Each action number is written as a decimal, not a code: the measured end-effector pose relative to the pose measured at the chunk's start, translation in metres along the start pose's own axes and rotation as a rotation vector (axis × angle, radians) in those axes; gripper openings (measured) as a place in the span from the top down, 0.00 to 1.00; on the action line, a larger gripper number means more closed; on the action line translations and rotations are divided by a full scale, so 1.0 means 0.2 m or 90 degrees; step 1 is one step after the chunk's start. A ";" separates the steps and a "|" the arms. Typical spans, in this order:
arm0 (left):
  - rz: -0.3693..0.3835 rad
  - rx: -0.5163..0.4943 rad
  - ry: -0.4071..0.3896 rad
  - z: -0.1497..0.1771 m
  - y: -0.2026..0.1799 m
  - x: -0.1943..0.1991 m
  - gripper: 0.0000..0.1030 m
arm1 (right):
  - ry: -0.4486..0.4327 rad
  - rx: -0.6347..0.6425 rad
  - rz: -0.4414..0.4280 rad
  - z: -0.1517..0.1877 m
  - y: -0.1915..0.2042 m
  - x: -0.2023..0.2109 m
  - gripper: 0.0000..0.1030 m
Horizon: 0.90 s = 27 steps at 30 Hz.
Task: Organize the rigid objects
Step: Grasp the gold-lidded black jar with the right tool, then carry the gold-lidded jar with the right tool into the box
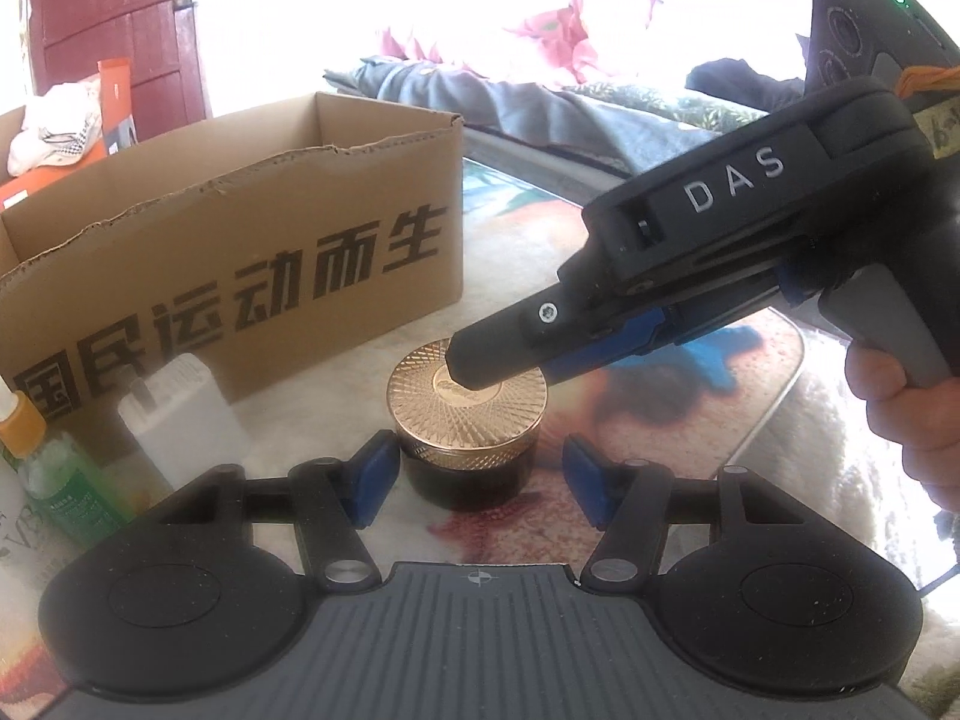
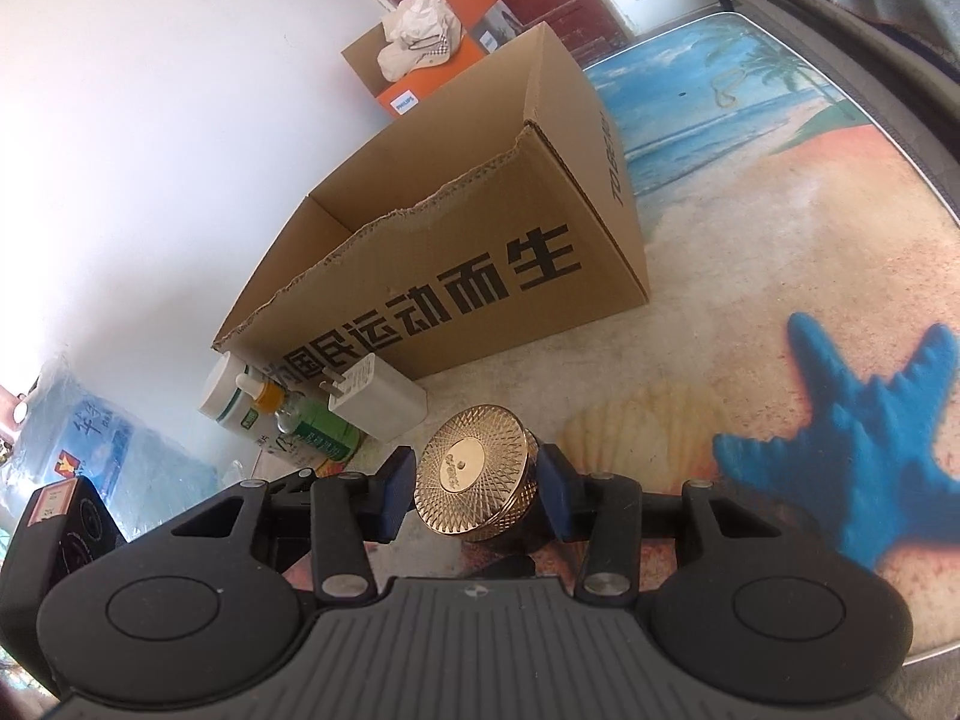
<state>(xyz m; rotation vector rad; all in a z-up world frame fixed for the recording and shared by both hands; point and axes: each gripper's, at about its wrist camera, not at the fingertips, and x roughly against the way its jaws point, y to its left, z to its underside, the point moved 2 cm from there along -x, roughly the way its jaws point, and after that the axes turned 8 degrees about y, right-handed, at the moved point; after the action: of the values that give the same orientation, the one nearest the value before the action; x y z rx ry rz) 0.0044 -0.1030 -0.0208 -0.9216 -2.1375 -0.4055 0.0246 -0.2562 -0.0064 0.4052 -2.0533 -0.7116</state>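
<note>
A dark jar with a patterned gold lid [image 1: 467, 401] stands on the beach-print table mat, in front of an open cardboard box [image 1: 240, 228]. My left gripper [image 1: 480, 477] is open and low, its blue pads either side of the jar's base without touching. My right gripper [image 2: 477, 489] comes down from the right in the left wrist view [image 1: 480, 360], and its blue pads straddle the gold lid [image 2: 474, 474]. The pads sit close to the lid's rim, with a small gap on the left side.
A white charger plug [image 1: 180, 414], a green bottle [image 1: 66, 480] and a white tub [image 2: 231, 390] stand left of the jar by the box [image 2: 480, 252]. Orange boxes and a cap [image 2: 420, 30] lie behind. Clothes [image 1: 480, 90] lie at the back.
</note>
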 end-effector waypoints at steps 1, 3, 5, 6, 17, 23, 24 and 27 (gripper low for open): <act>0.000 -0.001 0.000 0.00 0.00 0.00 0.41 | 0.000 -0.001 0.000 0.00 0.00 0.00 0.54; -0.005 -0.006 -0.001 0.00 -0.01 -0.01 0.38 | -0.001 -0.006 0.002 0.00 -0.01 0.00 0.54; -0.016 -0.016 0.000 0.00 -0.02 -0.02 0.36 | -0.003 -0.010 0.010 -0.01 -0.02 -0.01 0.54; -0.020 -0.020 0.002 0.00 -0.02 -0.03 0.34 | -0.003 -0.012 0.013 -0.02 -0.02 -0.01 0.54; -0.024 -0.024 0.024 -0.02 -0.03 -0.15 0.29 | 0.007 -0.026 0.018 0.00 -0.05 -0.05 0.52; -0.020 -0.021 0.018 -0.06 -0.05 -0.18 0.31 | 0.009 -0.036 0.001 -0.01 -0.06 -0.07 0.52; -0.020 -0.021 0.017 -0.06 -0.05 -0.18 0.32 | 0.009 -0.035 0.001 -0.01 -0.06 -0.08 0.52; -0.016 -0.012 0.013 -0.07 -0.06 -0.19 0.43 | 0.007 -0.035 -0.001 0.00 -0.06 -0.08 0.51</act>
<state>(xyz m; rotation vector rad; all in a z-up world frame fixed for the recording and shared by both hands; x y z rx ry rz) 0.0203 -0.1365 -0.0398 -0.8982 -2.1324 -0.4461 0.0337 -0.2574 -0.0233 0.3785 -2.0185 -0.7640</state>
